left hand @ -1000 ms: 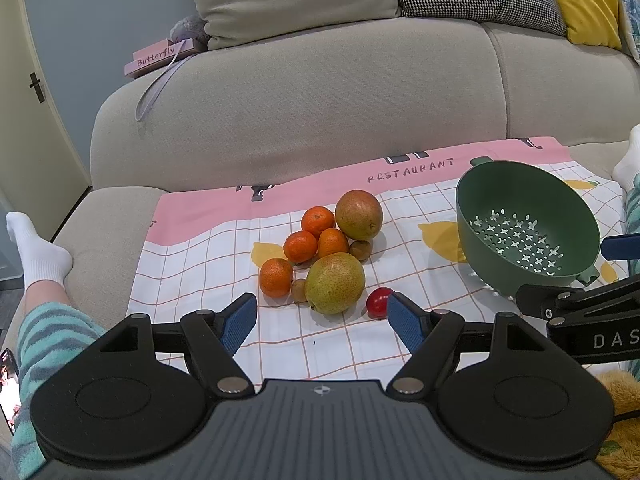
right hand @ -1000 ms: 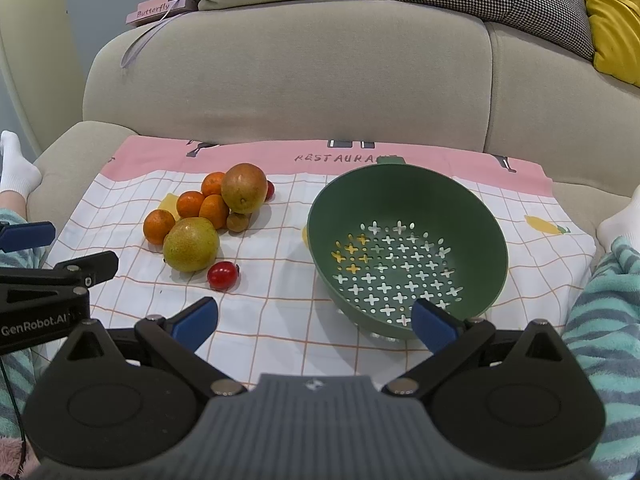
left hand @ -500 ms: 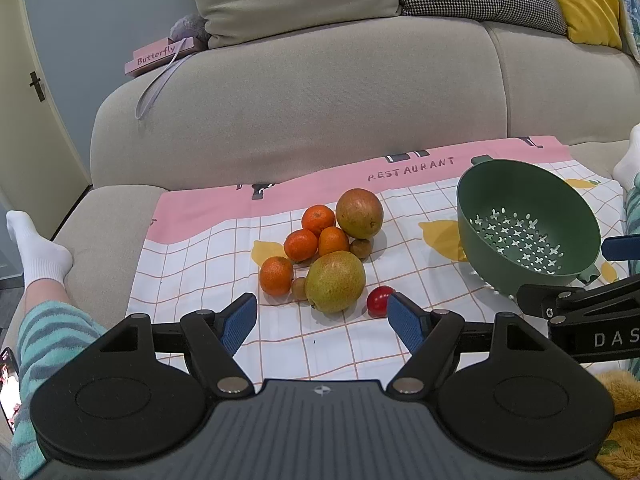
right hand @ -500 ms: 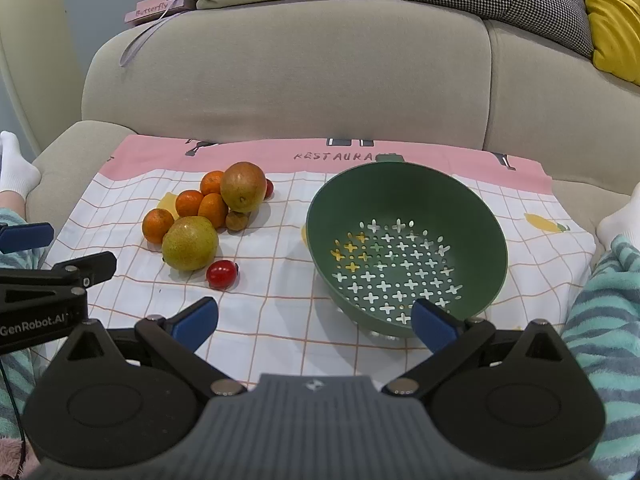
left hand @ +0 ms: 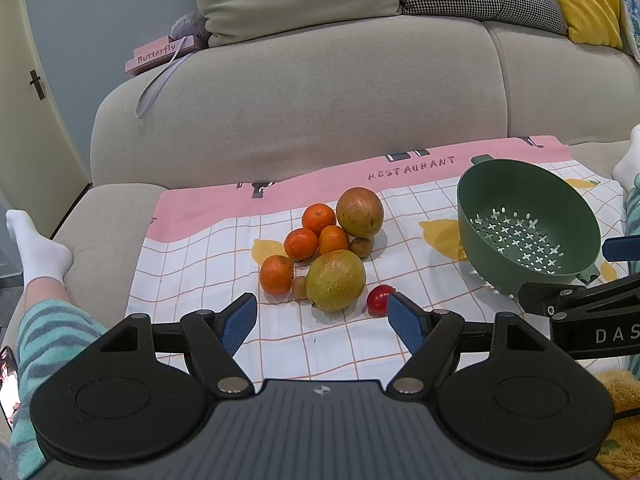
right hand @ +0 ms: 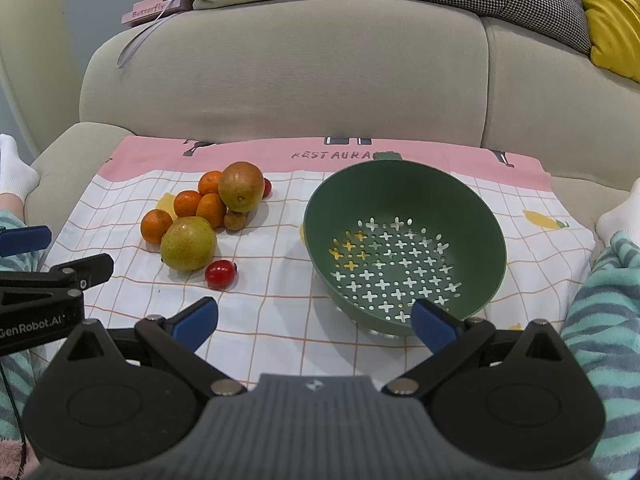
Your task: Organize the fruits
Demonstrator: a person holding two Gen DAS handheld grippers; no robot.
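On your left, the left gripper (left hand: 322, 316) is held above the near edge of the checked cloth (left hand: 208, 264), with its jaws spread wide and nothing between them. Just beyond it the fruits are together in 1 heap: 4 mandarins (left hand: 301, 243), 2 big greenish-red fruits (left hand: 335, 280), 2 small brown fruits (left hand: 362, 246), and 1 red cherry tomato (left hand: 380, 300) lying alone at the near side. The right view shows also 1 more small red fruit (right hand: 267, 187) behind the far big one.

To the right of the heap stands the green colander (right hand: 404, 240), tilted toward you, and it is empty. So I judge that the task is at its very beginning: no fruit is inside yet, and all of them are left to move.

On your right, the right gripper (right hand: 314, 320) hangs in front of the colander, jaws also wide apart and holding nothing. The cherry tomato is the nearest fruit to both of your grippers.
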